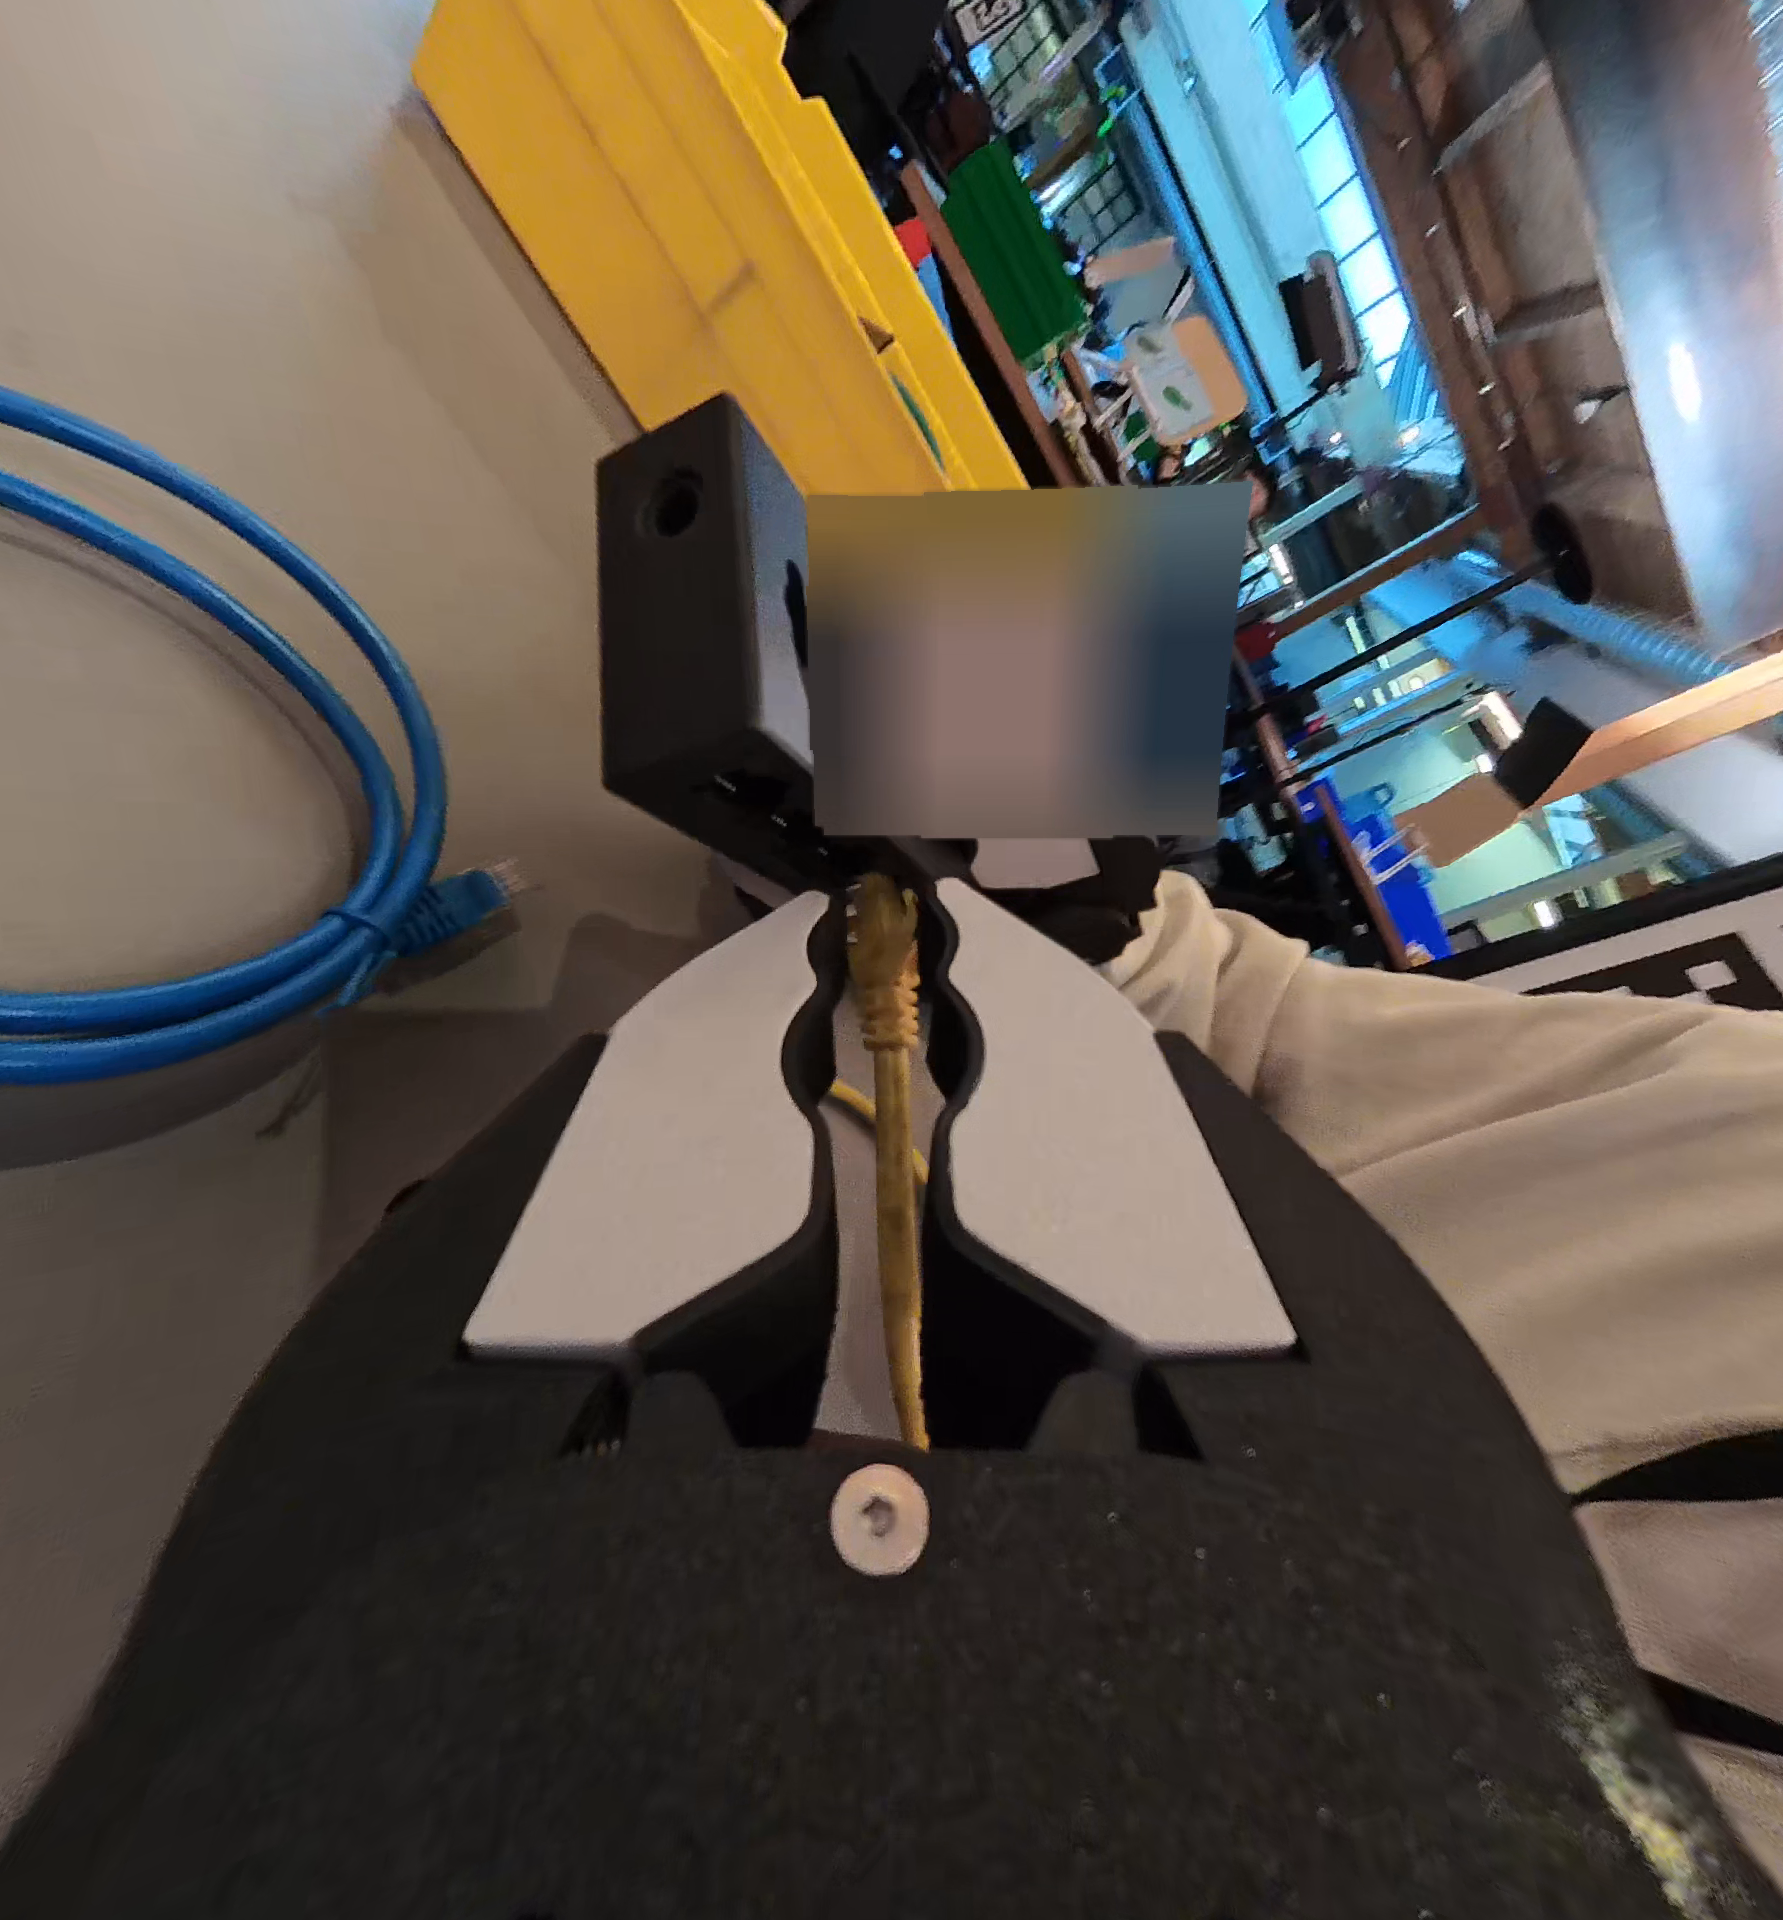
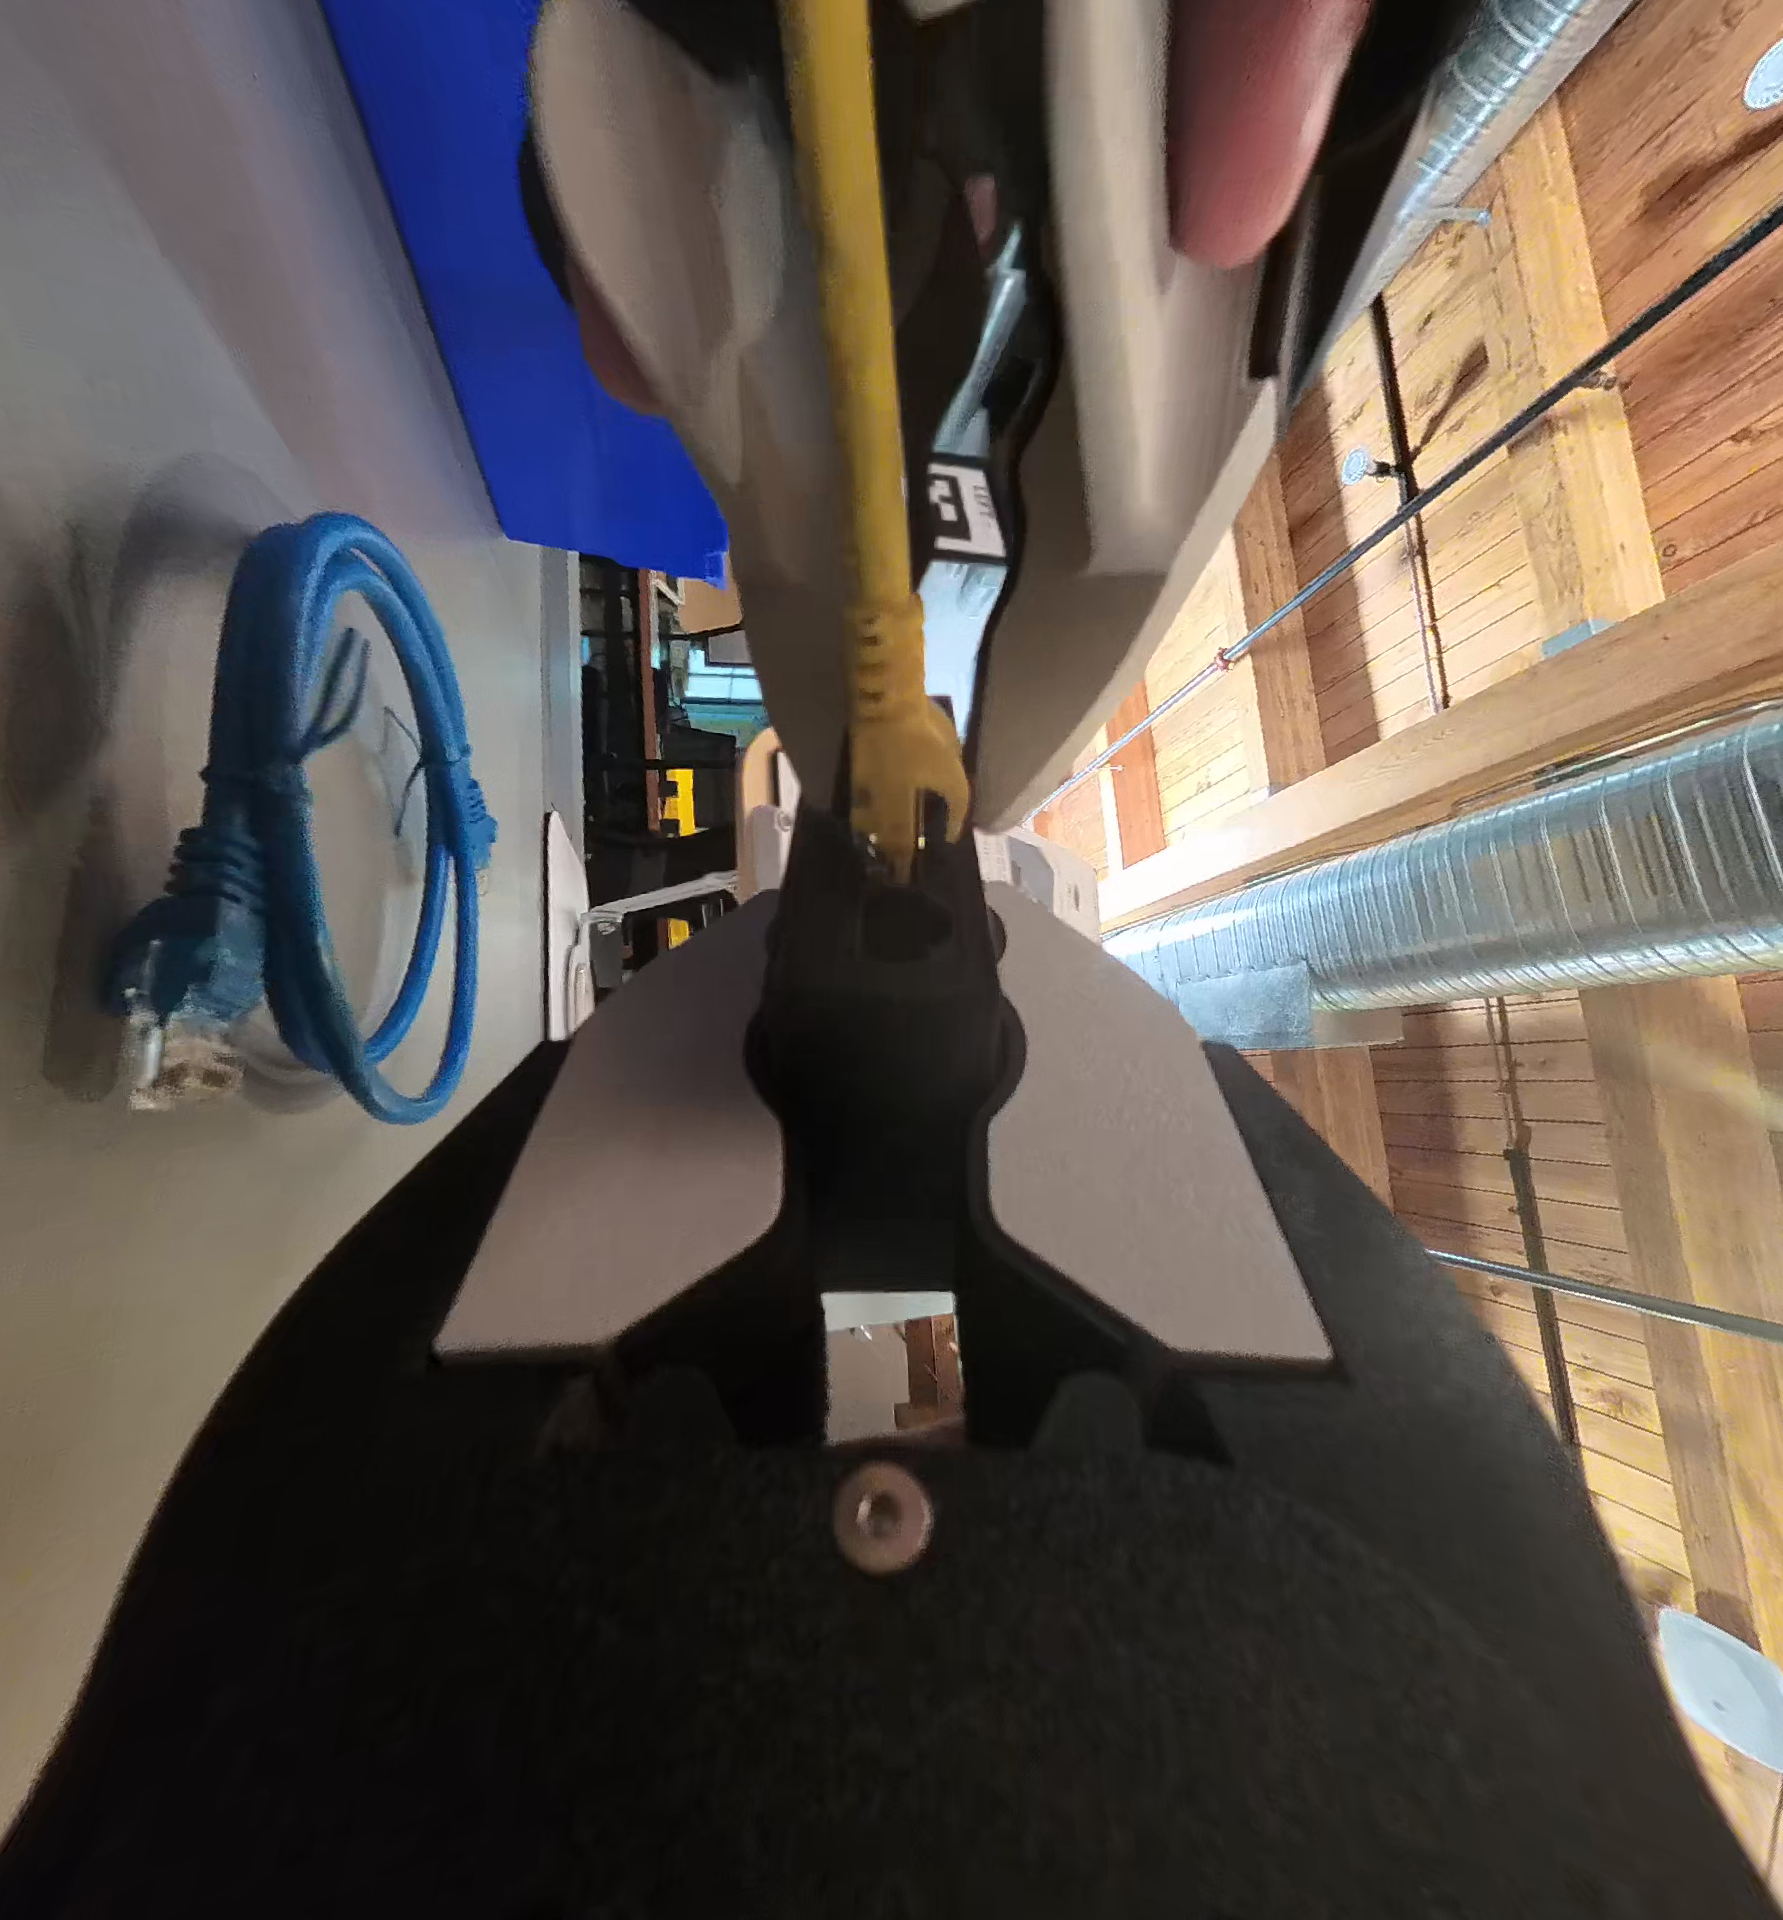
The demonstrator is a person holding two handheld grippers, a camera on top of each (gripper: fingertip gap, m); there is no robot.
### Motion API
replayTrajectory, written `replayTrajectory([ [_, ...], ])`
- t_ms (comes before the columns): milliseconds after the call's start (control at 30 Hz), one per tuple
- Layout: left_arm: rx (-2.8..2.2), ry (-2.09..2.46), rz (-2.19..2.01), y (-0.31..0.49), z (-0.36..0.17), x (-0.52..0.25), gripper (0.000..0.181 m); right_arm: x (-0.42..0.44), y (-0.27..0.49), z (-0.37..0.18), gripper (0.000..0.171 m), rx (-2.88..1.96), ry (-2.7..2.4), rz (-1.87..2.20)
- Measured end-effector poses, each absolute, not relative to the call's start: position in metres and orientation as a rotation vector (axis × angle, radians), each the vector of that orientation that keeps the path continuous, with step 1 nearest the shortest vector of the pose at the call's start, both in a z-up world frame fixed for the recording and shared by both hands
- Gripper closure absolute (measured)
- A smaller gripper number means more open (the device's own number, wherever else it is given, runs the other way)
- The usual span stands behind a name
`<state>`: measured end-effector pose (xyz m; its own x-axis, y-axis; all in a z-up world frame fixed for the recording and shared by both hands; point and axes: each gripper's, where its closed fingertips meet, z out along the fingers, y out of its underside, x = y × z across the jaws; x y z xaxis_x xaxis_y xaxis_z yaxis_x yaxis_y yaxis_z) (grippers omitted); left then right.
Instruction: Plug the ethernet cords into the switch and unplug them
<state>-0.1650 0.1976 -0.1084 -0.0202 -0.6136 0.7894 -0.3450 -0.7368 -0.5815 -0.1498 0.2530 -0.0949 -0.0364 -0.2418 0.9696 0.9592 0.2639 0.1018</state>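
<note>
Yellow cord [image 1: 892,1049], black switch [image 1: 689,623], blue cord [image 1: 243,623] at left, yellow bin [image 1: 679,208] at top.

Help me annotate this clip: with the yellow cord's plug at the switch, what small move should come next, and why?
Probably a short, straight push of the yellow cord into the switch. The left gripper is shut on the cord behind its plug, whose tip sits at a port mouth; the right gripper clamps the switch to brace it. Whether the plug is already seated cannot be told. The blue cord lies coiled aside.

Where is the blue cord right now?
The blue cord lies coiled on the pale table, at the left of both wrist views, apart from the black switch and the yellow cord.
</note>
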Motion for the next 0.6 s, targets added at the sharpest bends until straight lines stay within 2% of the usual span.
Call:
replayTrajectory([
  [233, -2.024, 1.1, -1.663, 0.2027, -0.1142, -0.1656, 0.17, -0.1484, 0.2566, -0.0985, 0.141, -0.857, -1.197, -1.185],
  [600, -2.001, 1.102, -1.605, 0.2072, -0.116, -0.1646, 0.17, -0.1474, 0.2618, -0.1056, 0.141, -0.917, -1.201, -1.138],
])
